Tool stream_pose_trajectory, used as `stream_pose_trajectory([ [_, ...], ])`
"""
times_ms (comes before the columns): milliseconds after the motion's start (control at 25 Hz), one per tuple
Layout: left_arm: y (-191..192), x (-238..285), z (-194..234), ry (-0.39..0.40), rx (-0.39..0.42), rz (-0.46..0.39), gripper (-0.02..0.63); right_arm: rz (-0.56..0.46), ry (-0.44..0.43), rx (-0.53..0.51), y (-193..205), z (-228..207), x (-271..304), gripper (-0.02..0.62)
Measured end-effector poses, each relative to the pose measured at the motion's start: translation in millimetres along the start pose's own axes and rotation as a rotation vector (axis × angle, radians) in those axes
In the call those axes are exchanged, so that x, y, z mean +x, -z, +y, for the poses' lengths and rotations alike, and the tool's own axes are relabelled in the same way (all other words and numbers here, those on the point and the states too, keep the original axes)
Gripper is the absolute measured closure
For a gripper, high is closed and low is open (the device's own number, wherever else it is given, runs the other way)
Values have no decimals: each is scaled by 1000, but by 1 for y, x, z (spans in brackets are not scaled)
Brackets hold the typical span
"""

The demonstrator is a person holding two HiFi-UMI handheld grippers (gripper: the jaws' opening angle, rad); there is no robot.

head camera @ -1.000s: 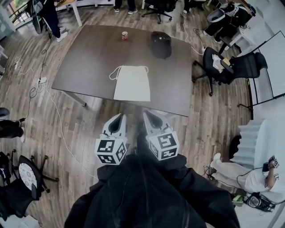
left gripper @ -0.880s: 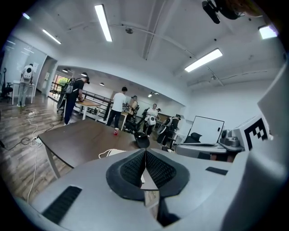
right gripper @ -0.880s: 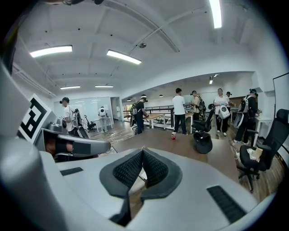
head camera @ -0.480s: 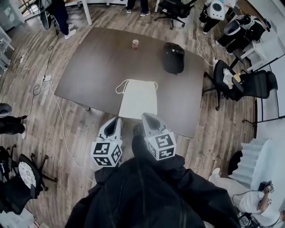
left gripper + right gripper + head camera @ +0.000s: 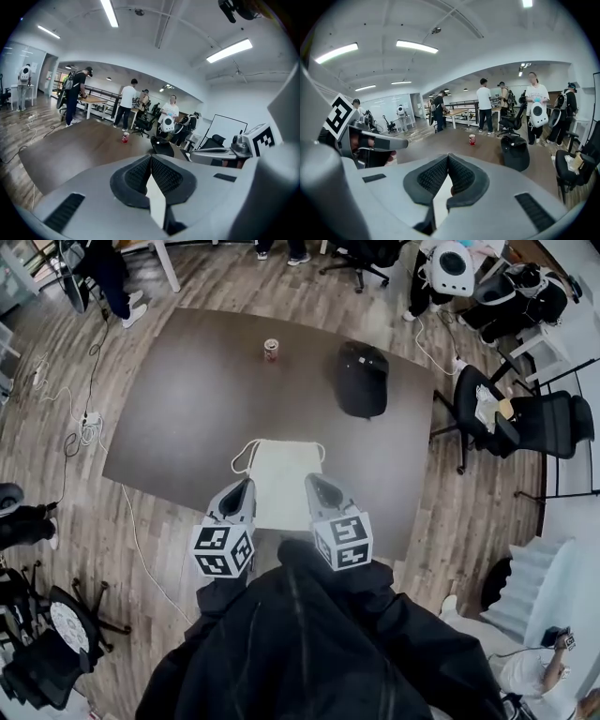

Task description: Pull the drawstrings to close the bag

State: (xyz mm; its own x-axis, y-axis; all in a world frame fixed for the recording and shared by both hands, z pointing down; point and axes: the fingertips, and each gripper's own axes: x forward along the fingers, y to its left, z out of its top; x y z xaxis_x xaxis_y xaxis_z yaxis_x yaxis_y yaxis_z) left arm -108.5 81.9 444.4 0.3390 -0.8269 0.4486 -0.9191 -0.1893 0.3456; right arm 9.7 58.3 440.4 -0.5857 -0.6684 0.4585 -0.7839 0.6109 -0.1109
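Observation:
A cream drawstring bag (image 5: 279,482) lies flat near the front edge of the dark table (image 5: 187,409), its mouth and looped white drawstrings (image 5: 246,454) toward the far side. My left gripper (image 5: 242,491) hovers shut over the bag's near left corner. My right gripper (image 5: 315,486) hovers shut over its near right part. Neither holds anything. In the left gripper view the jaws (image 5: 151,164) meet with nothing between them; the right gripper view shows its jaws (image 5: 448,165) likewise closed and empty. The bag's near edge is hidden behind the grippers.
A black backpack (image 5: 361,378) lies on the table's far right and a small red can (image 5: 271,349) stands at the far middle. Office chairs (image 5: 525,418) stand to the right, cables (image 5: 89,418) run over the floor at left, and people stand beyond the table.
I have come closer to the table: both shut grippers, earlier over the floor short of the table, now reach over the bag's near end.

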Motion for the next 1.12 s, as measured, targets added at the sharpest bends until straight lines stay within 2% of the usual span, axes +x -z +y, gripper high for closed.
stream_pose_trajectory([
  [480,16,68,21,34,51,171,574,99,41,106,30,-56,36,574],
  [880,76,134,90,55,100,393,574,273,117,199,100,-101,73,573],
  [1120,102,177,118,87,143,491,574,359,122,226,134,-126,107,571],
])
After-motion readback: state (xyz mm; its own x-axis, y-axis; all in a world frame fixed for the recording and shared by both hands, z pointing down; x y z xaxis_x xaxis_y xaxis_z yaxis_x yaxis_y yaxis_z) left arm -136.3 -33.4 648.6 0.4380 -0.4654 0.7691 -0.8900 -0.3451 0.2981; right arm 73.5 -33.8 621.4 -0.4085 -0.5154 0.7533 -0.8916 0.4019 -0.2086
